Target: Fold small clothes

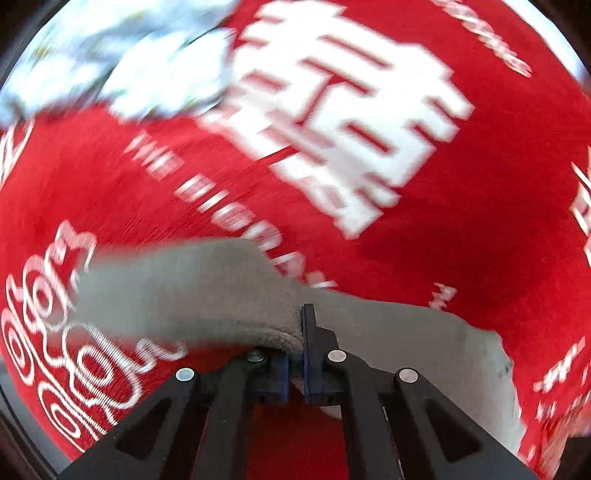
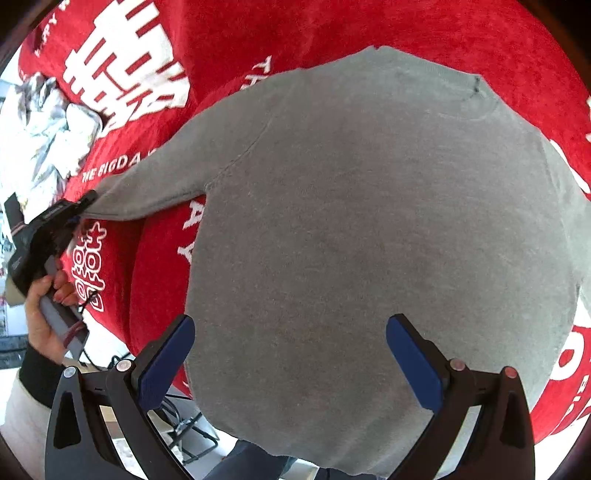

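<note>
A small grey sweater (image 2: 351, 221) lies flat on a red cloth (image 2: 332, 29) printed with white letters, its hem hanging over the near edge. Its left sleeve (image 2: 147, 184) stretches out sideways. My left gripper (image 2: 79, 208) is shut on that sleeve's cuff. In the blurred left wrist view the grey sleeve (image 1: 184, 288) is pinched between the jaws of the left gripper (image 1: 295, 343) and drapes to both sides. My right gripper (image 2: 291, 325) stands open above the sweater's lower body, with nothing between its blue pads (image 2: 166, 358).
A heap of white and grey clothes (image 2: 48, 133) sits on the red cloth (image 1: 480, 221) at the far left; it shows as a heap of clothes (image 1: 129, 55) at the top left too. A person's hand (image 2: 40, 314) holds the left gripper's handle. A wire rack (image 2: 192, 428) stands on the floor below.
</note>
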Motion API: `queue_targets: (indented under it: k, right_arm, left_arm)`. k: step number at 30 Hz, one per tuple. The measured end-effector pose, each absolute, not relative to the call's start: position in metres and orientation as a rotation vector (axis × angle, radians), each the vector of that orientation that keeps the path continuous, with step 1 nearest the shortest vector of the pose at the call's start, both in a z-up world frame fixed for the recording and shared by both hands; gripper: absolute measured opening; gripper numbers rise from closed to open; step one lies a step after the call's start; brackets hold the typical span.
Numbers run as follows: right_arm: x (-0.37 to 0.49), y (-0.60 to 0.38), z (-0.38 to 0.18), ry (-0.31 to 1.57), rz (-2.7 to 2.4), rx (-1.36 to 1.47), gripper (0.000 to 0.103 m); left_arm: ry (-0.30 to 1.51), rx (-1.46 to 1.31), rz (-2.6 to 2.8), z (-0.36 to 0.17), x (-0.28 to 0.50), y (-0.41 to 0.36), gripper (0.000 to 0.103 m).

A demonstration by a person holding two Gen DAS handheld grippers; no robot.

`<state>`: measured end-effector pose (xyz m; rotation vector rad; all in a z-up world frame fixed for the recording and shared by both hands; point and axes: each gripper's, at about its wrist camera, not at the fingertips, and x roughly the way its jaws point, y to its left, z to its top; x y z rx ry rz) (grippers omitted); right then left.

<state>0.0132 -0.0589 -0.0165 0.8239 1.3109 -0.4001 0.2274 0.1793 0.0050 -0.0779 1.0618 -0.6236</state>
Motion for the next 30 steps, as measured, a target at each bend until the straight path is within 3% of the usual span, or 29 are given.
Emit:
queue_targets:
  k: [9, 17, 18, 20, 21, 22, 24, 30]
  right_arm:
    - [-0.055, -0.1, 0.003, 1.18, -0.553, 0.935, 0.103]
    - [-0.135, -0.14, -0.012, 1.123, -0.723, 1.057, 0.103]
    - [-0.142, -0.142, -0.016, 1.129, -0.735, 1.067, 0.103]
    - [-0.155, -0.145, -0.025, 1.147, -0.756, 1.082, 0.103]
    - [-0.158, -0.146, -0.027, 1.156, -0.761, 1.084, 0.103]
    - [-0.164, -0.147, -0.03, 1.163, -0.764, 1.082, 0.103]
    - [-0.165, -0.149, -0.032, 1.18, -0.763, 1.063, 0.103]
    - [-0.105, -0.156, -0.011, 1.196, -0.665, 0.821, 0.103]
  left_arm:
    - [0.93, 0.163, -1.093, 0.074, 0.115, 0.01, 0.006]
    - [1.05, 0.577, -1.228, -0.013, -0.008, -0.099, 0.007]
    - [1.069, 0.625, -1.221, -0.025, -0.014, -0.103, 0.012]
    - [1.091, 0.721, -1.174, -0.044, -0.022, -0.107, 0.041]
    - [1.084, 0.73, -1.168, -0.045, -0.023, -0.105, 0.066]
    - [1.065, 0.725, -1.17, -0.041, -0.023, -0.101, 0.081]
    - [1.011, 0.724, -1.152, -0.025, -0.021, -0.088, 0.086]
    - [0.937, 0.648, -1.048, 0.026, 0.031, -0.032, 0.086]
